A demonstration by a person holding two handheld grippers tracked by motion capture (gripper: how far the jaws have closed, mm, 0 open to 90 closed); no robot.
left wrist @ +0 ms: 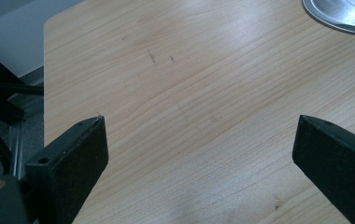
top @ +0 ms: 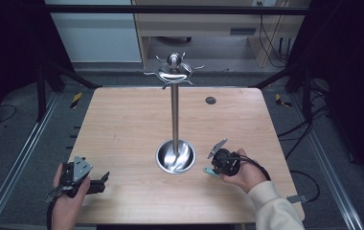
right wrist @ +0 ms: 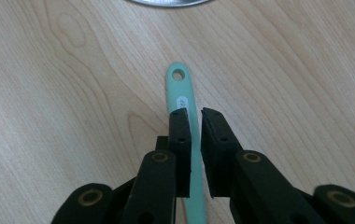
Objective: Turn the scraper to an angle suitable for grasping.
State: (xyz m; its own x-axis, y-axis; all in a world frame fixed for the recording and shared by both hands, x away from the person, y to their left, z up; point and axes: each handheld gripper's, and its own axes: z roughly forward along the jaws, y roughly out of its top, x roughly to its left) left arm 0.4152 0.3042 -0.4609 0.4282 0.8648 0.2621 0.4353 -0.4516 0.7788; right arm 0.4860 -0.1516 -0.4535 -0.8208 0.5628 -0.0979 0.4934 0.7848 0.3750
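A steel hook stand rises from a round dish base (top: 175, 156) at the table's middle, its pole ending in a knob and a ring of hooks (top: 173, 70). My right gripper (right wrist: 195, 113) is shut on a mint-green handle (right wrist: 181, 88) with a hanging hole at its tip, held just above the wood. In the high view that right gripper (top: 217, 164) sits just right of the base, the green tip (top: 209, 171) poking out toward the dish. My left gripper (top: 101, 181) rests at the front left edge, open, with bare wood between its fingers (left wrist: 77, 154).
The wooden table (top: 122, 120) has a dark round grommet (top: 210, 100) at the back right. The dish base's rim (left wrist: 339, 16) shows at the top right of the left gripper view. Dark frame rails and cables surround the table.
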